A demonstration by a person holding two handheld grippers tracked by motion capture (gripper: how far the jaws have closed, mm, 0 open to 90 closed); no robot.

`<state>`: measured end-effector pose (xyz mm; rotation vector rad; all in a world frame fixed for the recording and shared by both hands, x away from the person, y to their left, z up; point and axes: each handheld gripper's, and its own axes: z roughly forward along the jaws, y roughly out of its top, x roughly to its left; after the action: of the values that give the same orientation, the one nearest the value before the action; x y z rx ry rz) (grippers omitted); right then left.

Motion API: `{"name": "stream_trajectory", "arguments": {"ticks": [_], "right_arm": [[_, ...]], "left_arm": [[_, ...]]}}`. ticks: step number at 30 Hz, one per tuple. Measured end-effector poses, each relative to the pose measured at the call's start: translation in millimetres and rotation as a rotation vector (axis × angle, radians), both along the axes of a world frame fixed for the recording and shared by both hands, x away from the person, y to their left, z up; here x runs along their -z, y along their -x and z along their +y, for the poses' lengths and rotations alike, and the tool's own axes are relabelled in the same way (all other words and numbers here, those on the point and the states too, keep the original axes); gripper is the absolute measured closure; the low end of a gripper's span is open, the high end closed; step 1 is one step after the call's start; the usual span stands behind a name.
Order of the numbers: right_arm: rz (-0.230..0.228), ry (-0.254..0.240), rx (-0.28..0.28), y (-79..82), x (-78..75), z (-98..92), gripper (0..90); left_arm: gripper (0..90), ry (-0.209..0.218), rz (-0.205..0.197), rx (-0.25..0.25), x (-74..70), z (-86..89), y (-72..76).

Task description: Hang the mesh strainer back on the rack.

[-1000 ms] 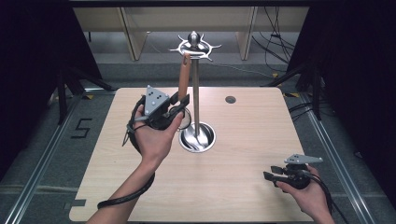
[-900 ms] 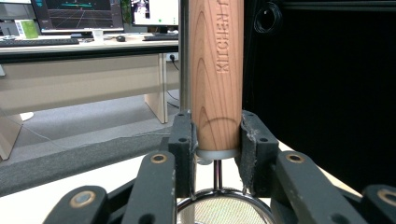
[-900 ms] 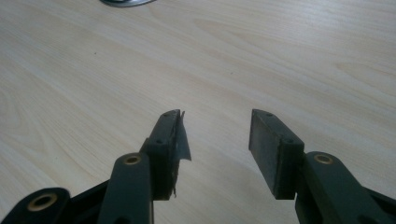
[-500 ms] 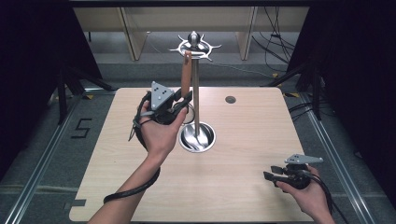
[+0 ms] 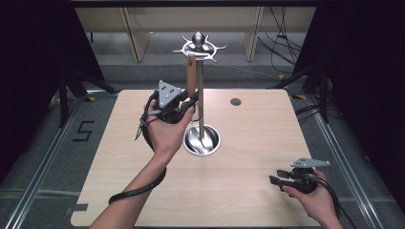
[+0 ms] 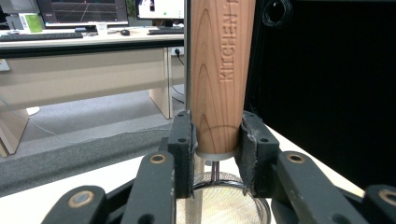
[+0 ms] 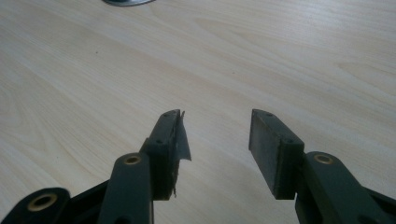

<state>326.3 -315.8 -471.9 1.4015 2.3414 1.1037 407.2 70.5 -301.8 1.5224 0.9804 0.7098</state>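
Left gripper view: the left gripper (image 6: 215, 140) clamps a wooden handle (image 6: 223, 74) beside the metal stand (image 5: 200, 95); the right gripper (image 7: 215, 140), well apart from it, gapes.

The worktop (image 5: 248, 191) was a light wood-grain board with rounded corners and a small dark round fitting (image 5: 235, 101) near its far edge. It stood on grey carpeted floor (image 5: 43, 157), which carried a black "5" marking (image 5: 82, 131) to the left. Metal rails (image 5: 33, 183) ran along the floor on both sides. Black curtains (image 5: 363, 62) enclosed the left and right sides. Beyond the far edge stood pale wooden furniture panels (image 5: 136, 33), with black cables (image 5: 282, 47) lying on the floor nearby. In the left gripper view, a long desk (image 6: 84, 70) carried monitors (image 6: 81, 11), a keyboard (image 6: 37, 36) and a mouse (image 6: 124, 32).
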Motion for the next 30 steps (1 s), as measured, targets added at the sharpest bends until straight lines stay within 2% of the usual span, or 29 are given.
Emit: {"name": "stream_trajectory", "arguments": {"ticks": [1,2,5,7,9,12,18,22,23,26,27,30], "right_arm": [[0.000,0.000,0.000,-0.2,0.1,-0.1,54.6],[0.000,-0.001,0.001,-0.2,0.1,0.0,54.6],[-0.001,-0.001,0.000,-0.2,0.1,0.2,54.6],[-0.014,0.006,0.004,-0.3,0.4,0.0,54.6],[-0.010,-0.007,0.001,-0.6,1.0,0.3,54.6],[-0.010,0.004,0.005,-0.4,0.7,0.0,54.6],[0.001,0.002,0.002,0.1,0.2,0.7,54.6],[-0.004,-0.004,0.010,0.5,0.1,1.1,54.6],[0.009,-0.007,0.011,0.8,-0.3,1.3,54.6],[-0.005,-0.002,0.000,0.1,0.2,-0.2,54.5],[-0.027,0.016,-0.007,-0.8,0.0,-1.8,54.5],[-0.022,0.004,-0.010,-0.9,0.6,-1.9,54.3]], "left_arm": [[68.3,-0.014,-0.010,-0.003,-0.3,0.8,-1.0],[68.3,-0.002,0.006,0.000,0.0,-0.3,-1.1],[68.3,-0.008,0.011,0.000,0.1,-0.2,-2.8],[68.2,-0.011,0.026,0.005,0.9,-0.3,-4.4],[68.1,-0.005,0.041,0.010,2.4,0.4,-6.1],[67.9,-0.010,0.064,0.019,4.4,1.1,-7.9],[66.1,-0.002,0.064,0.022,1.9,1.8,-8.7],[60.3,0.001,0.064,0.030,-3.3,4.5,-8.0],[58.3,-0.002,0.069,0.037,-4.1,5.4,-7.2],[52.6,-0.007,0.078,0.054,-4.8,9.2,-3.3],[50.1,-0.004,0.083,0.059,-5.2,11.9,-1.6],[46.7,-0.001,0.082,0.059,-7.0,21.1,3.9]]}}
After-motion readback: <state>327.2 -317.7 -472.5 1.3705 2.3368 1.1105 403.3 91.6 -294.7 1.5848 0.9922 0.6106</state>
